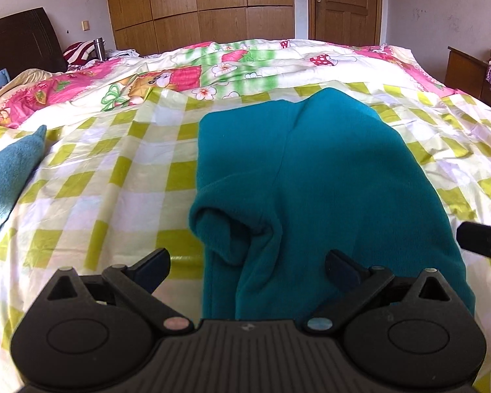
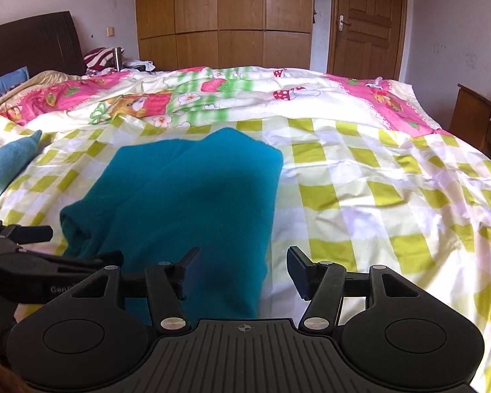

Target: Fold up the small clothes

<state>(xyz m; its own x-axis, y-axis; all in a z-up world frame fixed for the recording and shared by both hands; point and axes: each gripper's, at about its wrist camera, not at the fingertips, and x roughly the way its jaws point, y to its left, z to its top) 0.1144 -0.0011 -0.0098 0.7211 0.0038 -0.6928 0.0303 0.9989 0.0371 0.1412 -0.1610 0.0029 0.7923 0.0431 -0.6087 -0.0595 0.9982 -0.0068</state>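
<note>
The teal fleece garment (image 1: 311, 177) is lying on the checked sheet (image 1: 114, 177), doubled lengthwise, with a loose roll of cloth bulging at its near left edge; the folding is judged partly done, a crosswise fold and a tidying of that roll remaining. The left gripper (image 1: 247, 267) is hovering over the garment's near end, fingers spread and pinching nothing. The right gripper (image 2: 244, 270) is hanging over the garment's near right edge, fingers likewise spread and empty. Left of the garment a paler blue cloth (image 2: 3, 167) is resting. Beyond the garment a flowered quilt (image 2: 212, 98) is lying bunched, with a dark headboard (image 2: 32, 46), wooden wardrobe (image 2: 222, 13) and door (image 2: 366, 19) behind it.
</note>
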